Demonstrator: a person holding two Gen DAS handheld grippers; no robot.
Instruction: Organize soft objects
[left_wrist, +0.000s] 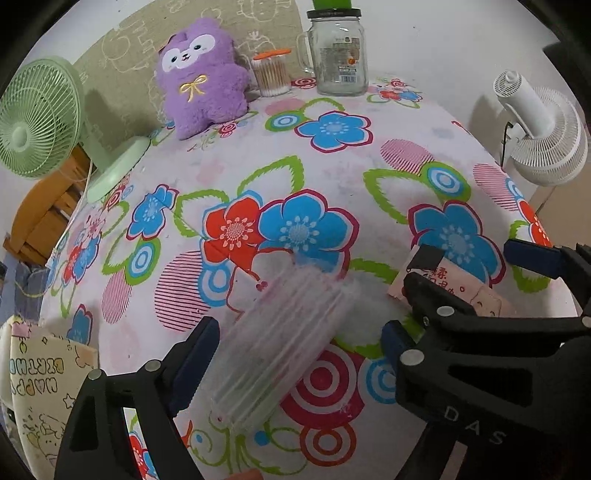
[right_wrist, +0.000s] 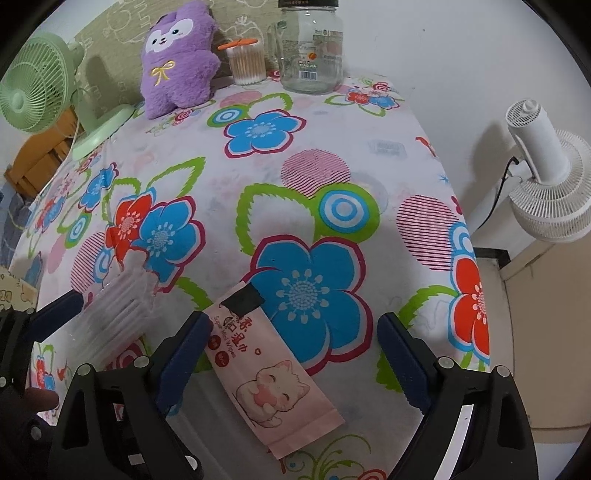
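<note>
- Near the front edge of the desk (right_wrist: 369, 122), on its flowered cloth, lie the two soft packs; the clear ribbed plastic pack (left_wrist: 280, 343) lies slanted between the fingers of the left gripper (left_wrist: 299, 350), and the pink wipes pack (right_wrist: 273, 373), printed with a cat and sealed with a black tab at its far end, lies slanted between the fingers of the right gripper (right_wrist: 295, 343).
- Left gripper: its jaws stand wide apart; the blue pads sit either side of the clear pack without pressing on it, so the pack rests free on the cloth.
- Right gripper: its jaws also stand wide apart; the left pad is just beside the wipes pack's edge, whether touching I cannot tell; the right pad is well clear of it; the pack lies flat on the cloth.
- The two packs lie near each other, the clear one to the left of the pink one; the two grippers are close side by side.
- Along the back edge stand a purple plush toy (left_wrist: 201, 79), a tub of cotton swabs (left_wrist: 271, 74) with an orange lid and a glass jar (left_wrist: 338, 55); the plush leans against the wall.
- At the back left corner stands a green fan (left_wrist: 38, 122); beyond the right edge, off the desk, stands a white fan (right_wrist: 546, 173).
</note>
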